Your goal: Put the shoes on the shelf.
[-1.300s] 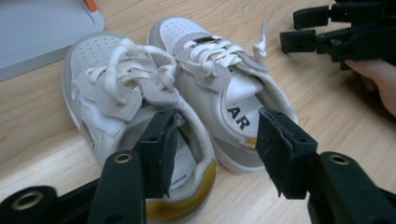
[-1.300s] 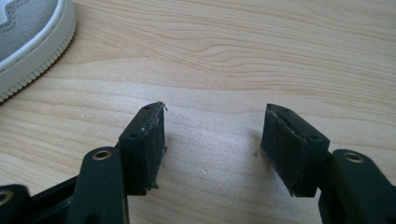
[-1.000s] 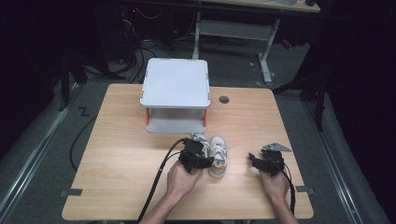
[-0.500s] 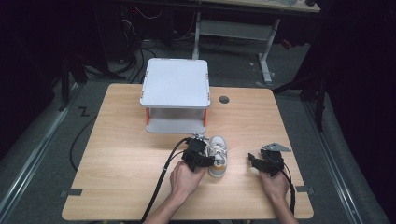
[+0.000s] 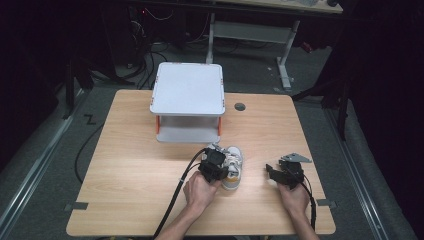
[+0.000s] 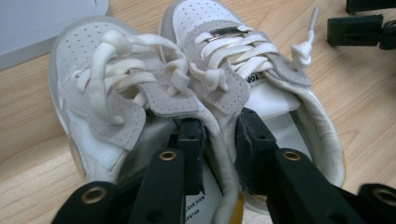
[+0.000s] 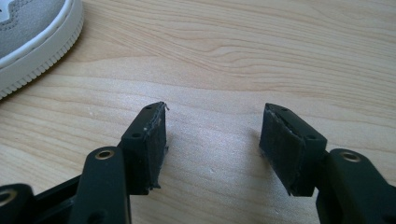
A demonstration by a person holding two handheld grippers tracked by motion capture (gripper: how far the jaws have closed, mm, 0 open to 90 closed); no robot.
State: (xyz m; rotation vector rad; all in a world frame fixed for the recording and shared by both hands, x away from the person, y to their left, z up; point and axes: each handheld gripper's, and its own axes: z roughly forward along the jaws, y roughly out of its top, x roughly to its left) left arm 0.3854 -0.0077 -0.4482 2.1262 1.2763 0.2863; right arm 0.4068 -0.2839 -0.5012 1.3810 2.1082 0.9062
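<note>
Pair of kids' sneakers (image 6: pixel 196 88) pinched together, still on bench (image 5: pixel 125 170)

L gripper (image 6: pixel 219 135) has just been closing, clamps adjoining inner walls (one jaw per shoe); R gripper (image 7: pixel 212 140) wide, empty. Lift and placing remain, prob. onto grey shelf rack (image 5: pixel 187 90).

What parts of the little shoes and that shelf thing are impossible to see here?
- Shoes: heels cut off by the bottom edge in the left gripper view, where the left gripper, whose jaws have just been closing, pinches their inner walls together.
- Tongue label: half covered by a flap.
- Shelf: its top hides the lower level, high view.
</note>
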